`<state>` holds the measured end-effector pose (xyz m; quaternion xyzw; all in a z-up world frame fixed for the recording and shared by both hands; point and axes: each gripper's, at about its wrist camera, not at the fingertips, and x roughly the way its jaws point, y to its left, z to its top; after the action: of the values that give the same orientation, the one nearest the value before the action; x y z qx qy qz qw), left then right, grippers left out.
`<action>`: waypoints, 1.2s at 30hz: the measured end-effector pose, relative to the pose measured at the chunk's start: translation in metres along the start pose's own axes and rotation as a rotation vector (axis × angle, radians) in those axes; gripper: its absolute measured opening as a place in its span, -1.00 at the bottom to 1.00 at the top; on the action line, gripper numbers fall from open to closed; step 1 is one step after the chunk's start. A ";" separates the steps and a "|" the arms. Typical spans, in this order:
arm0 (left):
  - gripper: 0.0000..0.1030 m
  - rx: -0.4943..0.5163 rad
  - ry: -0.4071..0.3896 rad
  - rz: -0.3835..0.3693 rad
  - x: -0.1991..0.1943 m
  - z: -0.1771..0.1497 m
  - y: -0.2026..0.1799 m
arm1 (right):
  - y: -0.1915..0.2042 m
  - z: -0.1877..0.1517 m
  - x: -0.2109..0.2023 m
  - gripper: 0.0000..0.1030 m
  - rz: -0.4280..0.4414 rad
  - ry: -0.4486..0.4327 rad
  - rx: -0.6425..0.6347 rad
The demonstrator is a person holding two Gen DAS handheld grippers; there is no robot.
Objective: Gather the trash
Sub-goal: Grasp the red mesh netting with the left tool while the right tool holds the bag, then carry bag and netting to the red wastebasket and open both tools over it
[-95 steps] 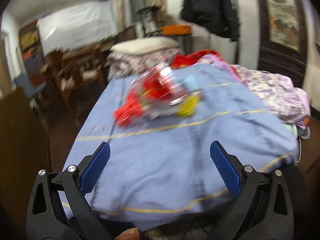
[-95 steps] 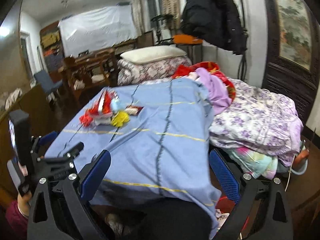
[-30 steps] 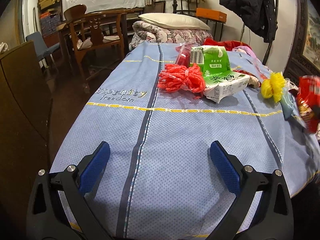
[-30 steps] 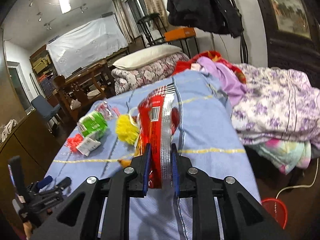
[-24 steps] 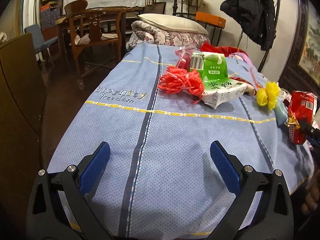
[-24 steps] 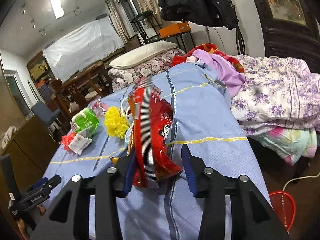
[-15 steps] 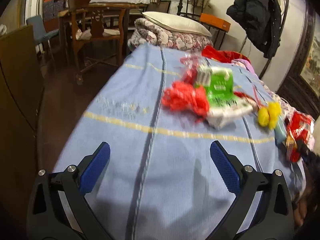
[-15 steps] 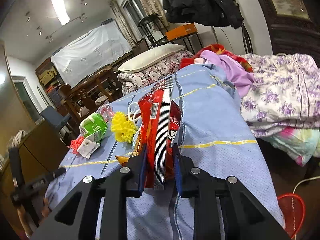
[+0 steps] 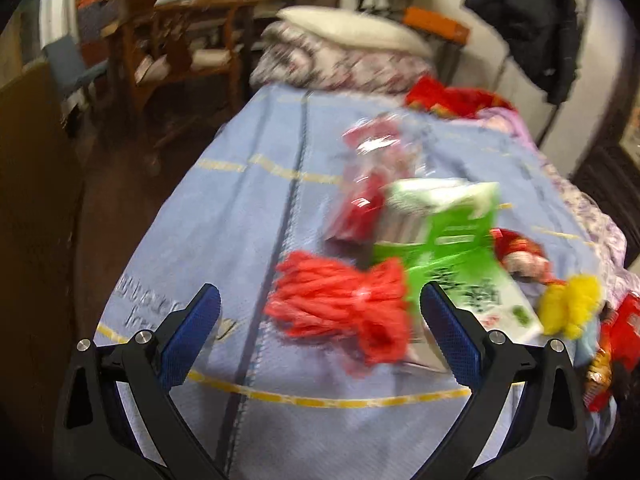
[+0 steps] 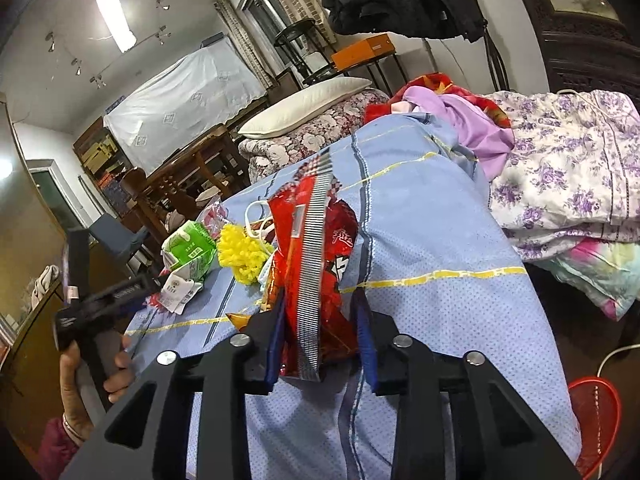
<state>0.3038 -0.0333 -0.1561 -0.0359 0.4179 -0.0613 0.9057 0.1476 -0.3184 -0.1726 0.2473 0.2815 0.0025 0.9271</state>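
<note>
The left wrist camera looks steeply down along its fingers from the near left of the blue bedspread [image 9: 224, 216], close above the red string bundle [image 9: 340, 308]. The right wrist camera looks from the near right edge, angled shallower toward the far pillow [image 10: 304, 108]. Both views share the green carton [image 9: 444, 232] [image 10: 188, 248] and yellow pompom [image 9: 568, 312] [image 10: 242, 252].

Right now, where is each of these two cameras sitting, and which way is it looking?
Left wrist: on the left gripper, looking down the blue bedspread at a red bundle between wide jaws.
Right wrist: on the right gripper, facing up the bed; a red snack bag stands between jaws just opened further; a hand shows.
Shared: green carton, yellow pompom.
</note>
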 end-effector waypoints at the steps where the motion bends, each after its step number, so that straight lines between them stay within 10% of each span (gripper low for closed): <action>1: 0.87 -0.024 -0.009 -0.023 -0.001 0.001 0.006 | 0.000 0.000 0.000 -0.33 0.001 -0.002 0.005; 7: 0.67 -0.158 -0.068 -0.116 -0.010 0.002 0.033 | 0.001 -0.002 0.001 -0.31 0.006 0.003 0.008; 15: -0.06 0.072 -0.073 -0.111 -0.014 -0.003 -0.008 | 0.002 -0.003 0.000 -0.30 0.006 -0.007 0.009; 36: -0.08 -0.014 -0.216 -0.241 -0.139 -0.080 0.033 | 0.045 0.024 -0.065 -0.61 0.072 -0.159 -0.091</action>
<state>0.1564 0.0174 -0.1074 -0.0983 0.3109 -0.1625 0.9313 0.1110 -0.2990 -0.1008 0.2142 0.1976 0.0292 0.9561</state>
